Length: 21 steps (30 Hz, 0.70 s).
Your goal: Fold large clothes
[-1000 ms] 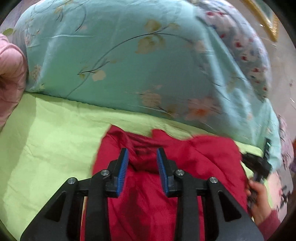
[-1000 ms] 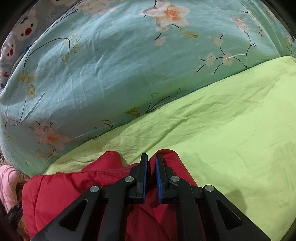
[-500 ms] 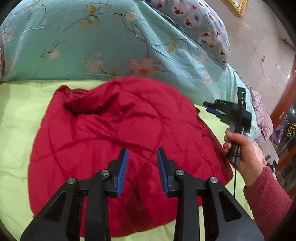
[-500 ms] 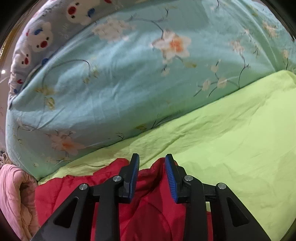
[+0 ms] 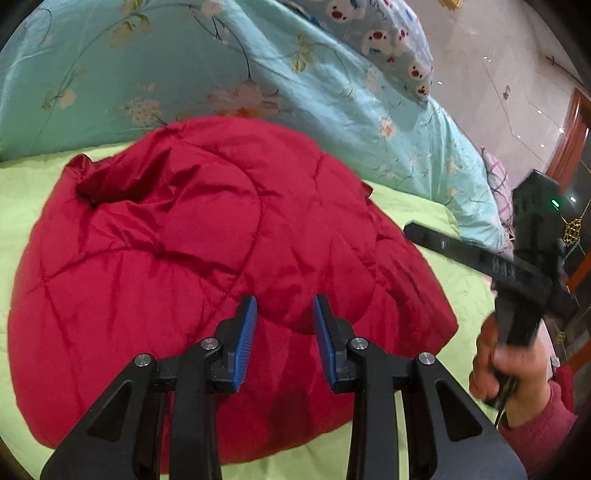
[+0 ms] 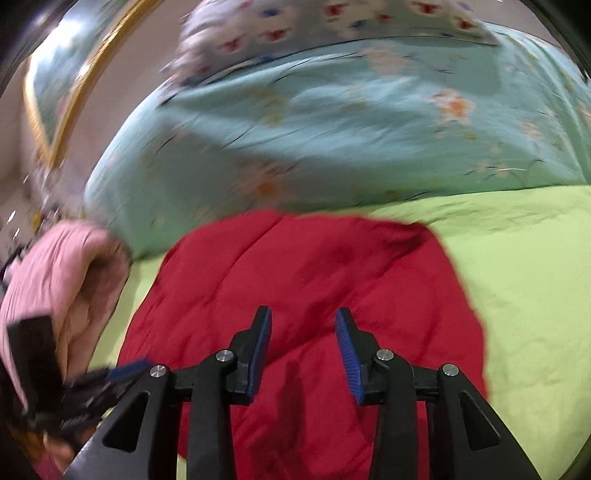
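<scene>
A red quilted jacket (image 5: 192,243) lies folded in a rounded heap on the lime-green bed sheet (image 5: 26,184). My left gripper (image 5: 284,314) is open and empty, held above the jacket's near edge. My right gripper (image 6: 303,325) is open and empty, above the jacket (image 6: 295,288) as the blurred right wrist view shows it. The right gripper's body also shows at the right of the left wrist view (image 5: 524,266), held in a hand. The left gripper shows at the lower left of the right wrist view (image 6: 92,384).
A light-blue floral quilt (image 5: 184,62) is piled behind the jacket, with a bear-print pillow (image 5: 380,33) on it. A pink garment (image 6: 55,280) lies to the jacket's left in the right wrist view. Tiled floor (image 5: 498,74) lies beyond the bed.
My right gripper has let go of the red jacket, opened and pulled back. My left gripper has also drawn back and up, so the whole folded jacket is in view.
</scene>
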{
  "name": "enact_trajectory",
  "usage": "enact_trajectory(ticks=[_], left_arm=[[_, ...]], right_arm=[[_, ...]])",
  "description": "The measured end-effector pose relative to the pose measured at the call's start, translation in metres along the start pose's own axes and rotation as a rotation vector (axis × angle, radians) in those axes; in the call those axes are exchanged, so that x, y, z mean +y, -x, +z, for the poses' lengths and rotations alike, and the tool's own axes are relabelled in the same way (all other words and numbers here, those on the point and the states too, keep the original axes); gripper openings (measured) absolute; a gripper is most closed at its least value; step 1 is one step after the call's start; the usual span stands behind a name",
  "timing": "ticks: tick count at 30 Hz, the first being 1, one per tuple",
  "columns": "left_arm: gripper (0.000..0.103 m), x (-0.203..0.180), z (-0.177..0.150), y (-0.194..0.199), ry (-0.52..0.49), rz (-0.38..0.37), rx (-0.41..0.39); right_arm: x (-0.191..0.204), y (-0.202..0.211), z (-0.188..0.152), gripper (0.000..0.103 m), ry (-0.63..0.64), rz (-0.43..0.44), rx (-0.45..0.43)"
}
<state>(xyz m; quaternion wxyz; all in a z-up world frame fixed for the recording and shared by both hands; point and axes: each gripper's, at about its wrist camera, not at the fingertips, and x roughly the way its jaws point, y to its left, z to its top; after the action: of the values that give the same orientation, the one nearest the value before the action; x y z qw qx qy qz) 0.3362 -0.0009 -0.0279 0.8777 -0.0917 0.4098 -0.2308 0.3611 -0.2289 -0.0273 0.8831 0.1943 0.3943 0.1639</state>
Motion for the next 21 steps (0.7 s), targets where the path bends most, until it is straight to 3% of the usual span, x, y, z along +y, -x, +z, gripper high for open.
enact_trajectory(ticks=[3,10,13,21], left_arm=[[0.029,0.007,0.004,-0.017,0.019,0.022,0.024],[0.027,0.03,0.015,-0.05,0.062,0.082,0.053],[0.02,0.038,0.021,-0.063,0.061,0.124,0.07],[0.002,0.069,0.04,-0.087,0.135,0.154,0.116]], right_arm=[[0.012,-0.018,-0.011,0.038,0.078,-0.034,0.033],[-0.005,-0.076,-0.007,0.036,0.078,-0.099,0.127],[-0.01,-0.093,-0.001,0.036,0.081,-0.132,0.157],[-0.032,-0.127,0.017,0.036,0.008,-0.174,0.211]])
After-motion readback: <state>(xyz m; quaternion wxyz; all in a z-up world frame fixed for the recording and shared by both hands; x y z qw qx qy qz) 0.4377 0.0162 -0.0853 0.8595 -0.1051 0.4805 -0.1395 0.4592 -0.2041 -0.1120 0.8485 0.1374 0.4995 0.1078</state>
